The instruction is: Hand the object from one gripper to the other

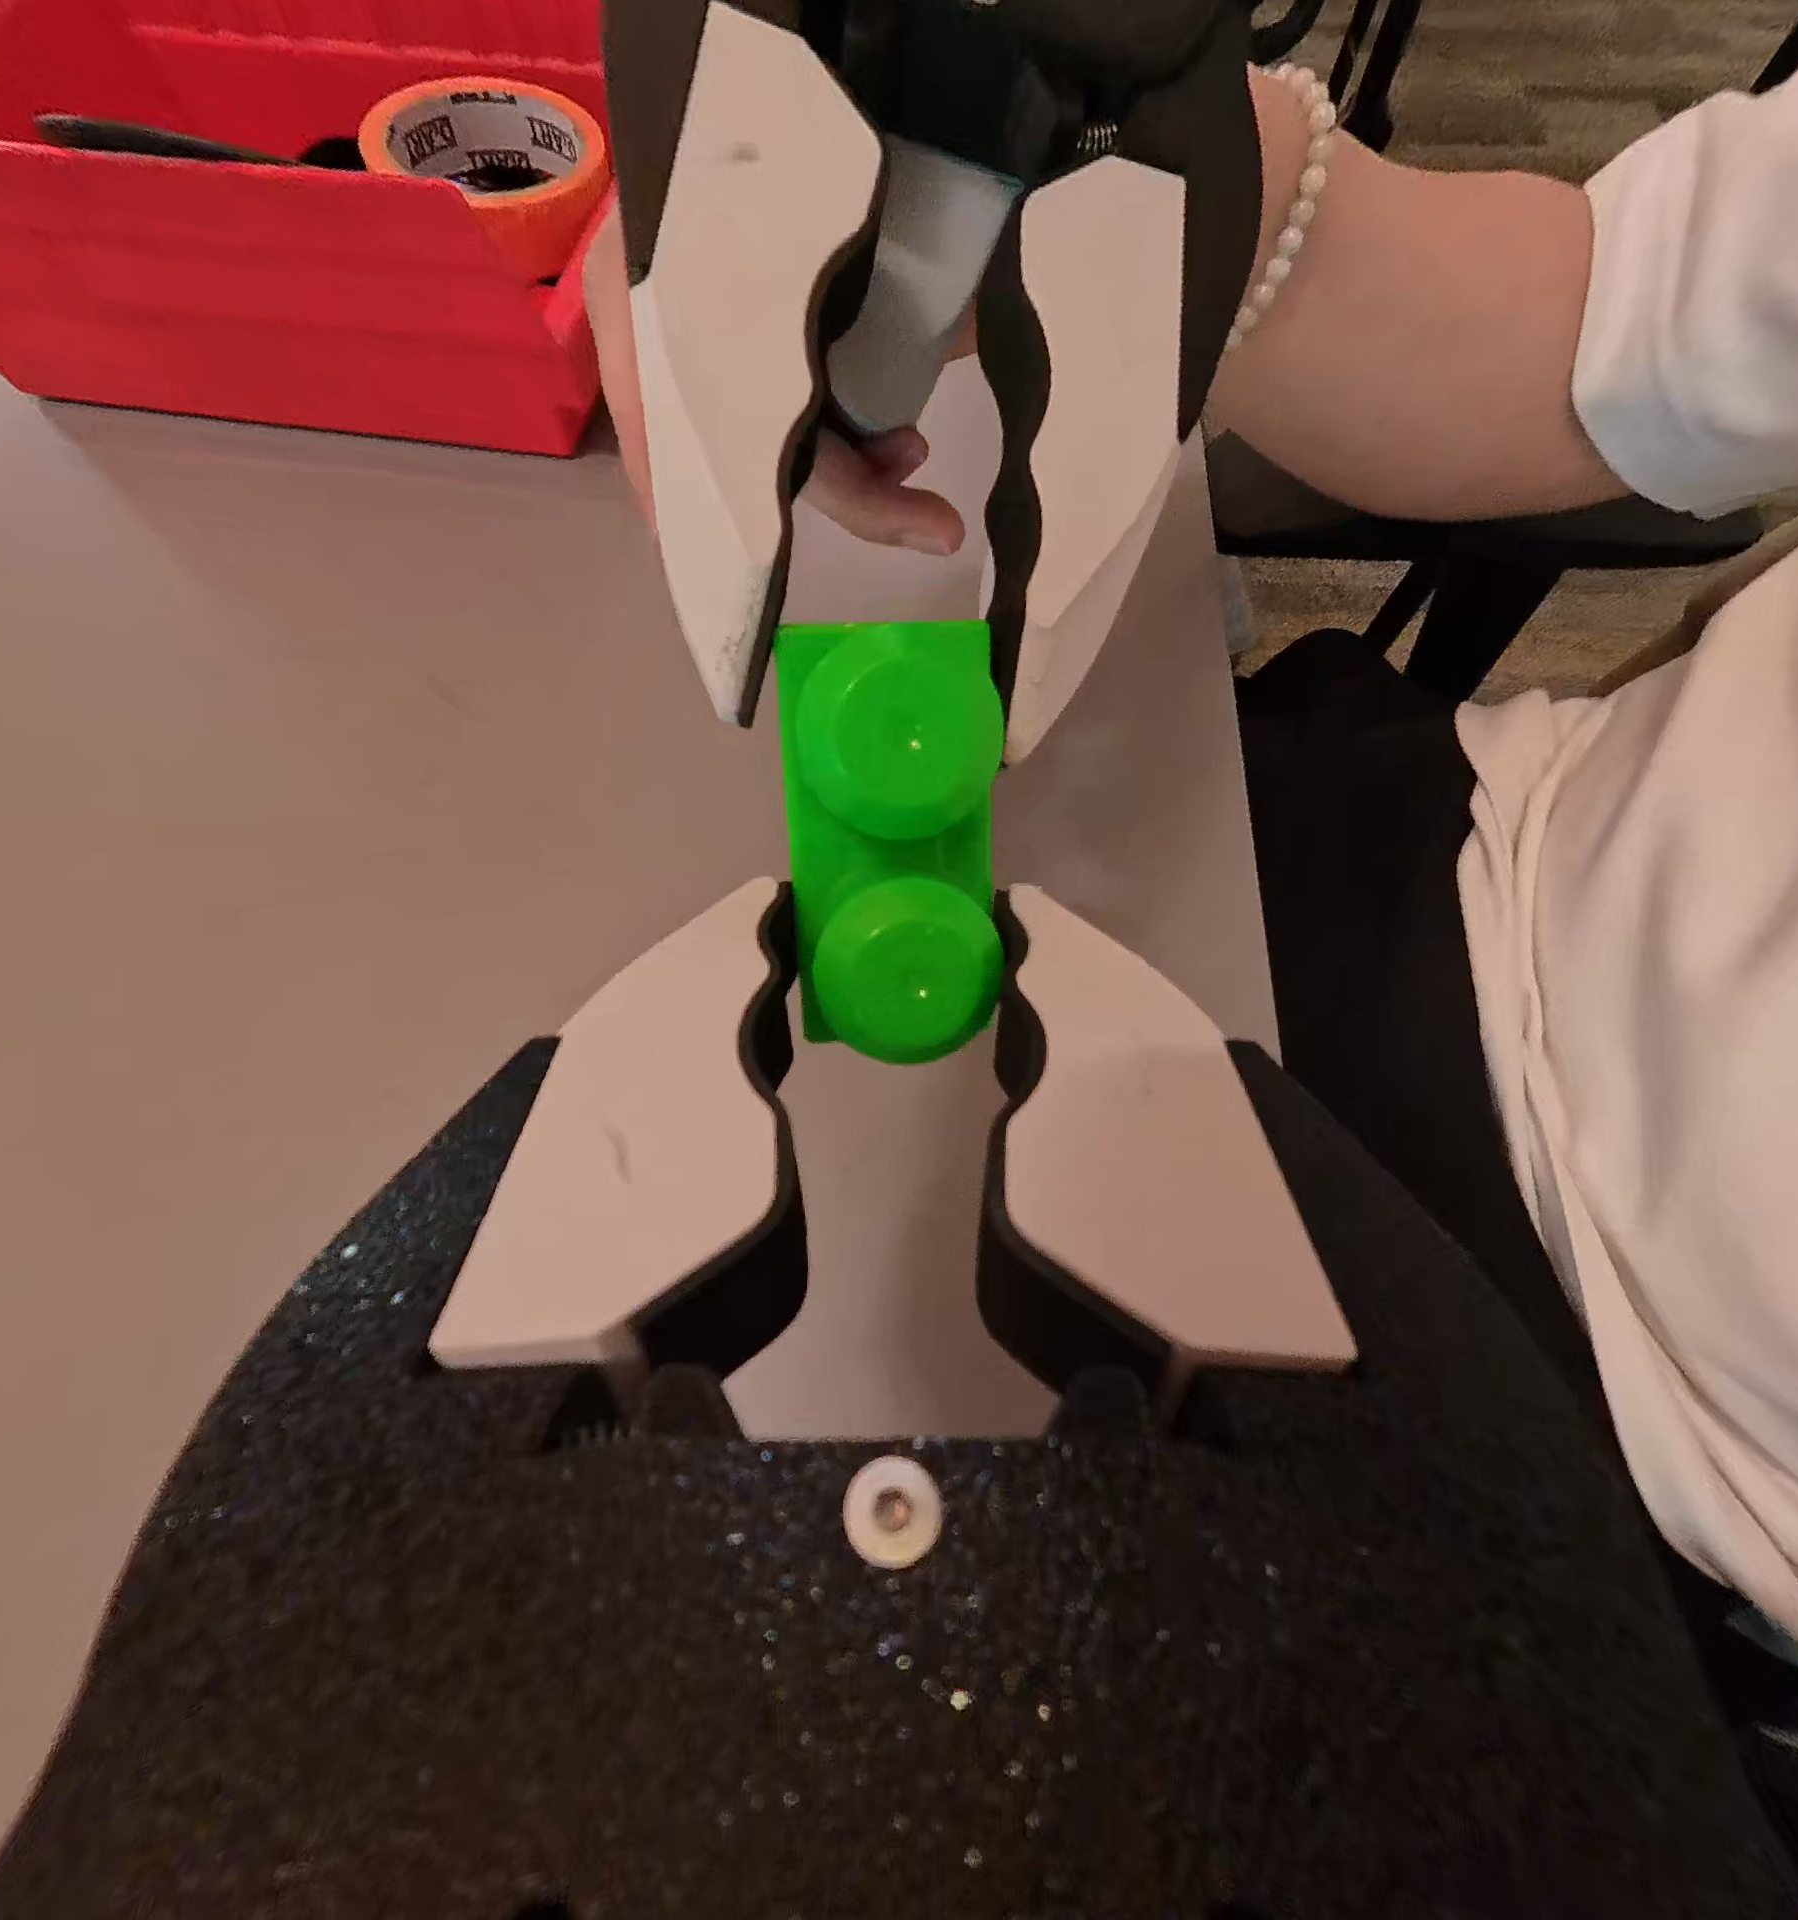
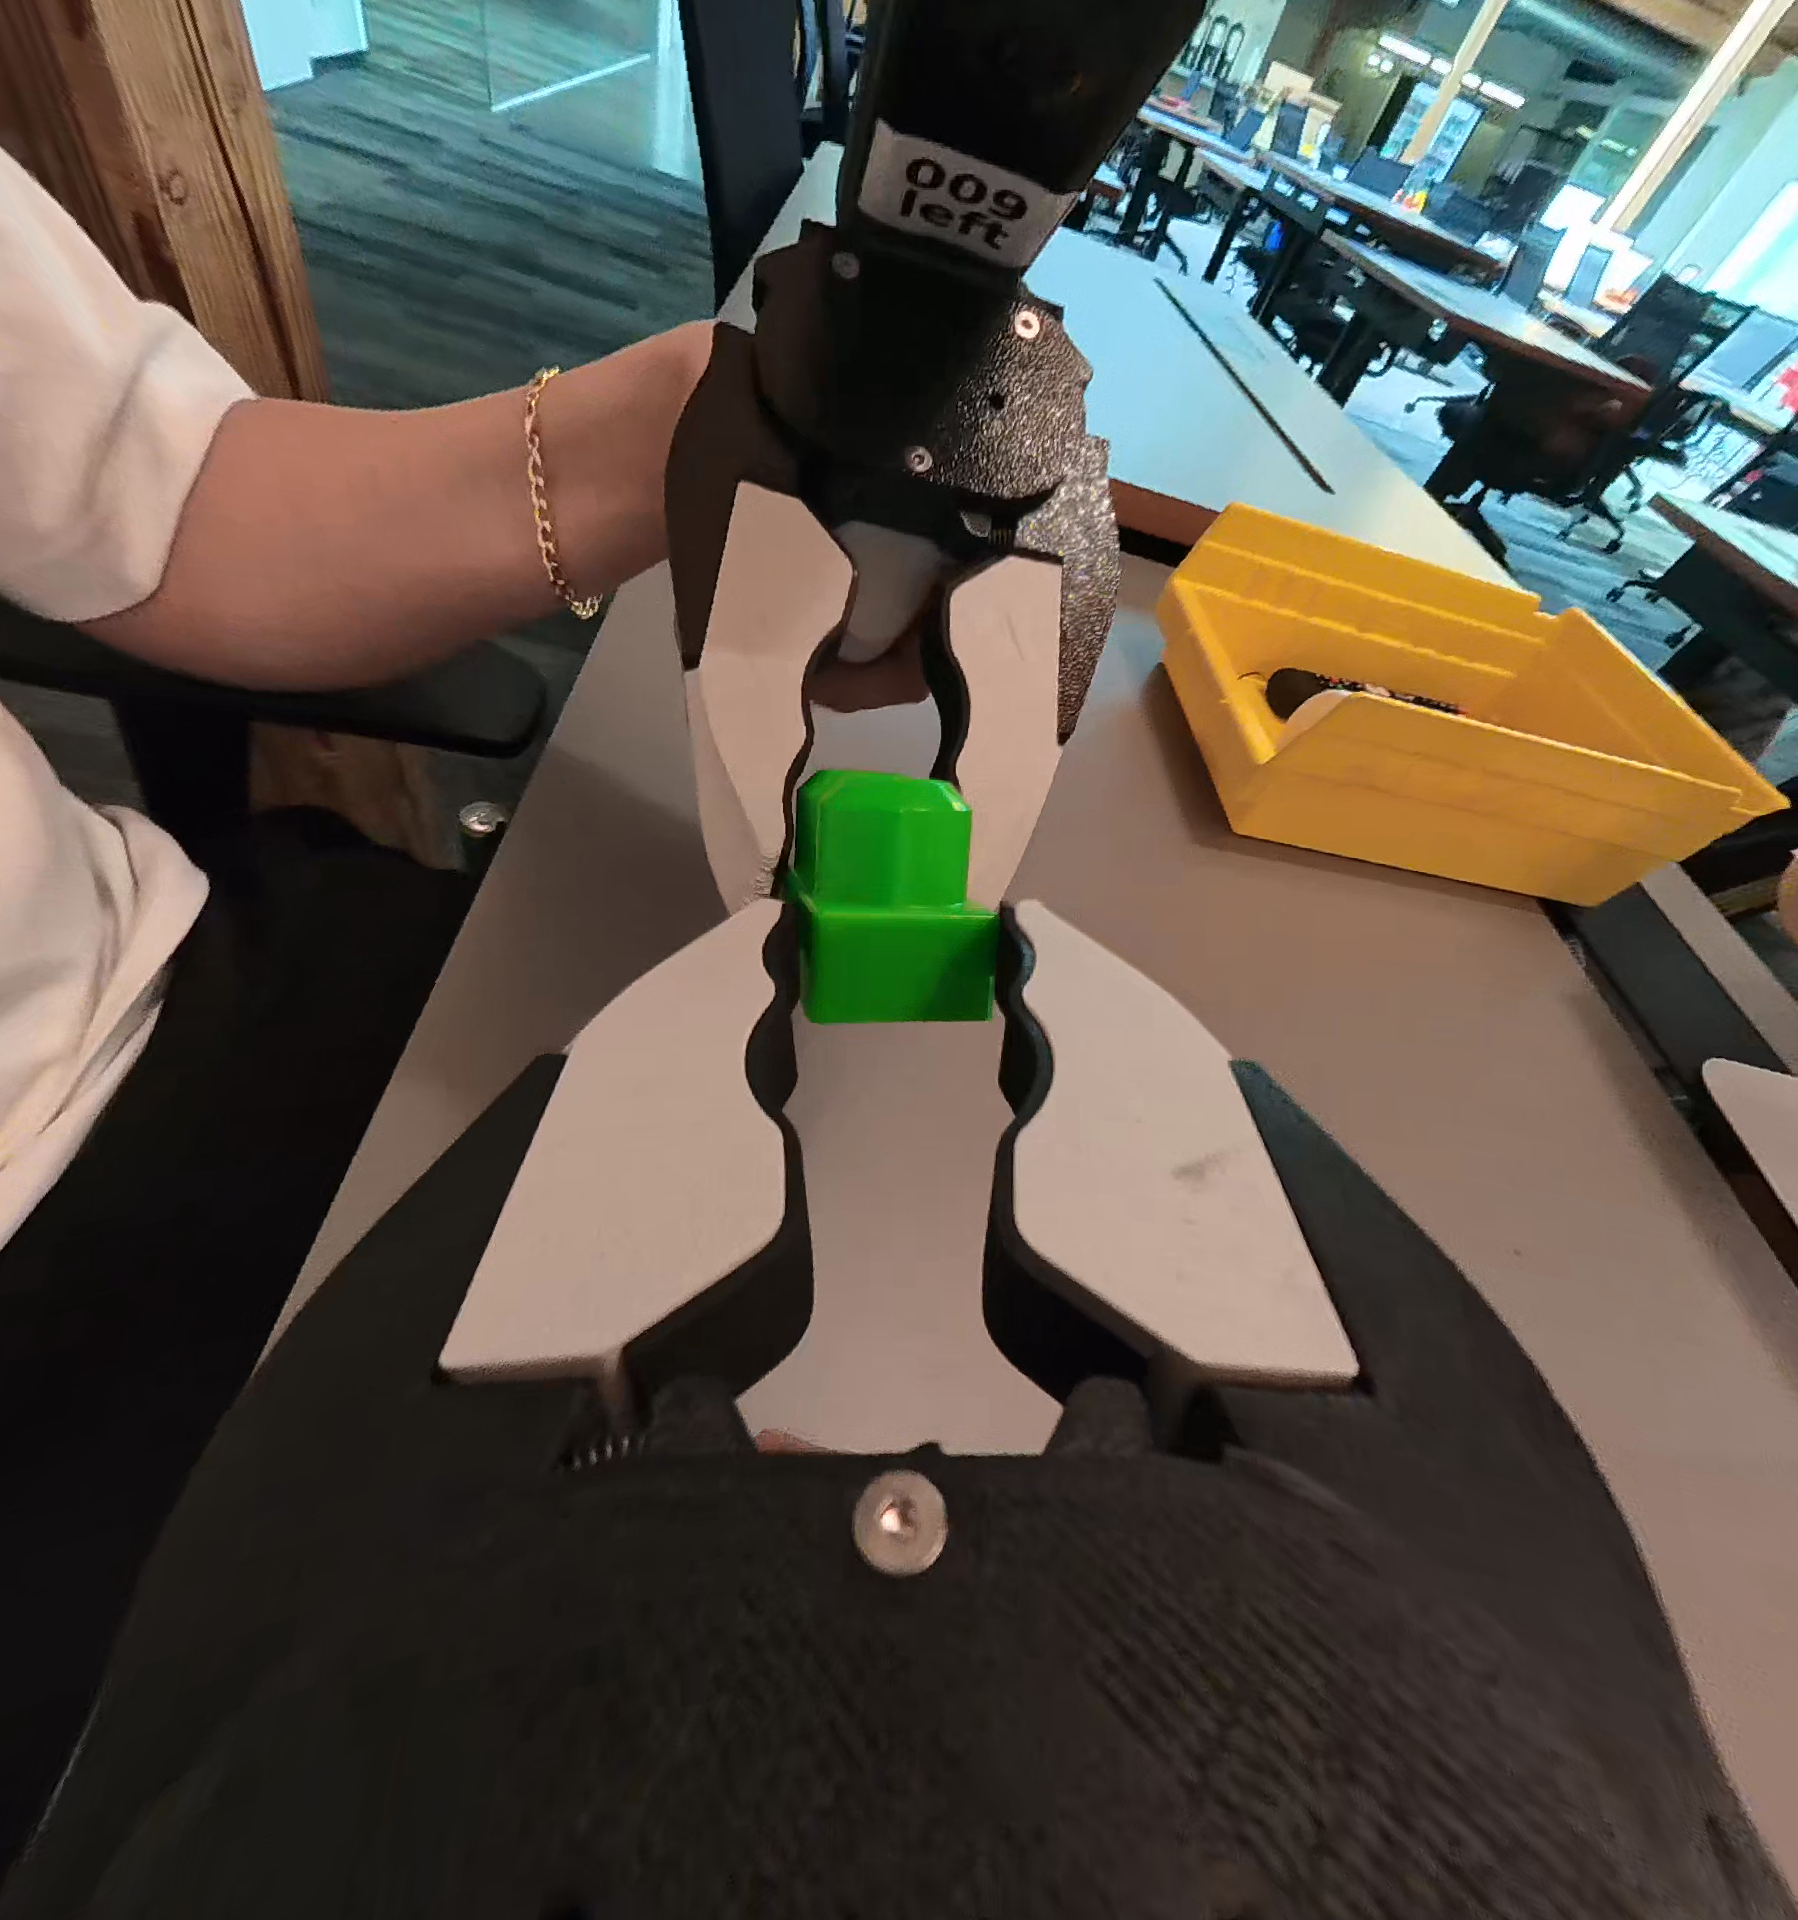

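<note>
A bright green two-stud brick [image 1: 890, 831] is held in the air above a grey table [image 1: 251, 831], between the two grippers, which face each other. My left gripper [image 1: 897, 904] is shut on the near end of the brick, its pads against both sides. My right gripper [image 1: 879, 727] comes from the far side and its fingers press on the other end. In the right wrist view, my right gripper [image 2: 895, 914] clamps the brick's body [image 2: 895, 966], and the left gripper [image 2: 879, 883] grips the part beyond it.
A red bin [image 1: 251, 260] with an orange tape roll [image 1: 484, 156] stands at the table's far left. A yellow bin [image 2: 1446, 769] stands on the table to the right. A person's arms hold both grippers. The table edge [image 1: 1238, 831] runs close on the right. The grippers are tip to tip, or close to it.
</note>
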A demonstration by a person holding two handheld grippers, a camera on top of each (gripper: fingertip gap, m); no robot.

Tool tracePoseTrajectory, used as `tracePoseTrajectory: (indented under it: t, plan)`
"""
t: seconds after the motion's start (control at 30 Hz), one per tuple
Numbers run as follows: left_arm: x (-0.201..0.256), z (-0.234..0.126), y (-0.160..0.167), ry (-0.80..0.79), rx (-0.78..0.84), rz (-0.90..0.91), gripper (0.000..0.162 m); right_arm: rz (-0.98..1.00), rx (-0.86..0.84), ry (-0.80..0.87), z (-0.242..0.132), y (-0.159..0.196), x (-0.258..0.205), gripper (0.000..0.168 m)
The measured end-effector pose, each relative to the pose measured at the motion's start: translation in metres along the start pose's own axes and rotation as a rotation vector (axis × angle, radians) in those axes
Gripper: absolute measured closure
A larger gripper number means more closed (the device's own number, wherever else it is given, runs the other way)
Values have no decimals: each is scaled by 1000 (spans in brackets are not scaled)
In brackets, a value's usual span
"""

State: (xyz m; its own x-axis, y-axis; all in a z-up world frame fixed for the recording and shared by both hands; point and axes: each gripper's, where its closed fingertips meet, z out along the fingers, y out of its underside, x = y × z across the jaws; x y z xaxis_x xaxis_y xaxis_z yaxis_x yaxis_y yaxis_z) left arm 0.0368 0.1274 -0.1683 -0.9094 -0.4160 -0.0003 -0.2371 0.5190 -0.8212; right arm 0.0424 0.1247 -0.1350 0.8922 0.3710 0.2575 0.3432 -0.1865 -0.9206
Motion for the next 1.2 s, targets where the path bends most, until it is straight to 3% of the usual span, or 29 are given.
tracePoseTrajectory:
  t: [0.1,0.17,0.27,0.3,0.47,0.57,0.8,0.97,1.03,1.2]
  plan:
    - [-3,-1,-2,-35,10,35,127,22,-8,-1,0,-1,2,133]
    - [-19,-7,-14,-166,84,100,125,71,34,68,-5,-6,16,133]
    - [-39,-22,-33,-392,168,228,102,277,178,167,-20,-17,45,133]
    - [-42,-27,-38,-444,186,262,101,360,232,185,-25,-21,53,133]
    - [-42,-46,-65,-639,352,529,104,658,359,42,-35,-29,53,133]
    - [-35,-49,-72,-679,412,631,110,744,396,-40,-35,-33,48,133]
    - [-36,-42,-67,-662,386,662,119,796,389,-88,-29,-31,43,133]
    - [-40,-41,-63,-610,393,555,120,694,367,-35,-29,-27,46,128]
    - [-41,-46,-66,-559,449,436,120,529,352,65,-34,-27,51,100]
    - [-30,-47,-64,-241,546,93,120,-25,281,217,-42,-36,39,87]
